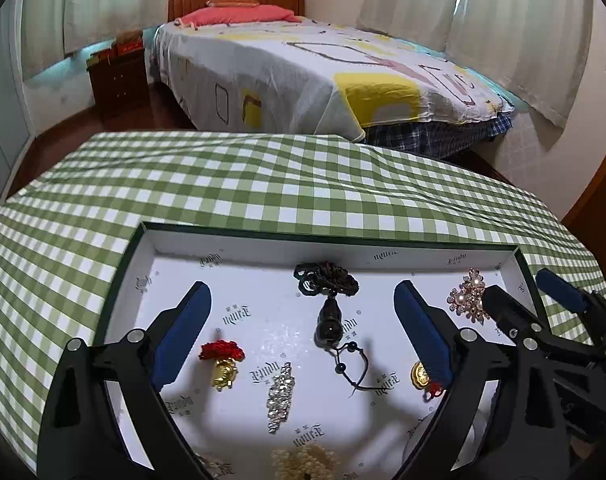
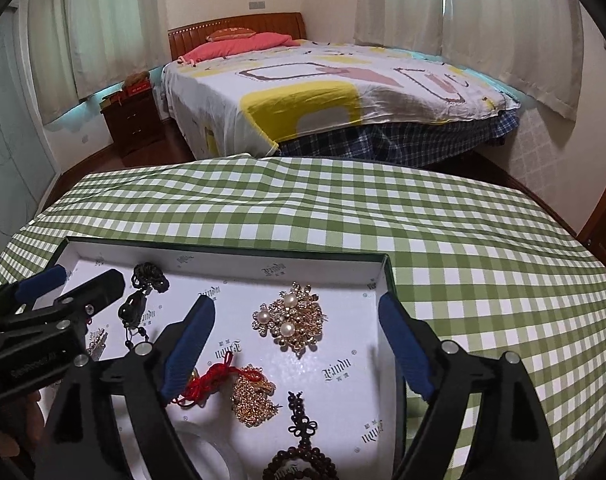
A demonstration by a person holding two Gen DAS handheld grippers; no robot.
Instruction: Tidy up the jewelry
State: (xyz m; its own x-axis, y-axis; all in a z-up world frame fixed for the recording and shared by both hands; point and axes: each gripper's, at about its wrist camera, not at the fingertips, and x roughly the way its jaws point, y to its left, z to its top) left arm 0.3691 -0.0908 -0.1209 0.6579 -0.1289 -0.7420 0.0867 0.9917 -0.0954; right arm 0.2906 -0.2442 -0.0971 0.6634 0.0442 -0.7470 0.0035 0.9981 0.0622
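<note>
A shallow white tray with a dark green rim lies on the checked table and holds jewelry. In the left wrist view my left gripper is open and empty above a black pendant on a cord, a red-tasselled gold charm, a rhinestone bar brooch and a pearl cluster. In the right wrist view my right gripper is open and empty above a pearl-and-gold flower brooch, a gold mesh piece with red cord and a brown bead strand. The tray also shows there.
The green-and-white checked tablecloth covers the table around the tray. A clear round object lies at the tray's near edge. A bed, a wooden nightstand and curtains stand beyond the table.
</note>
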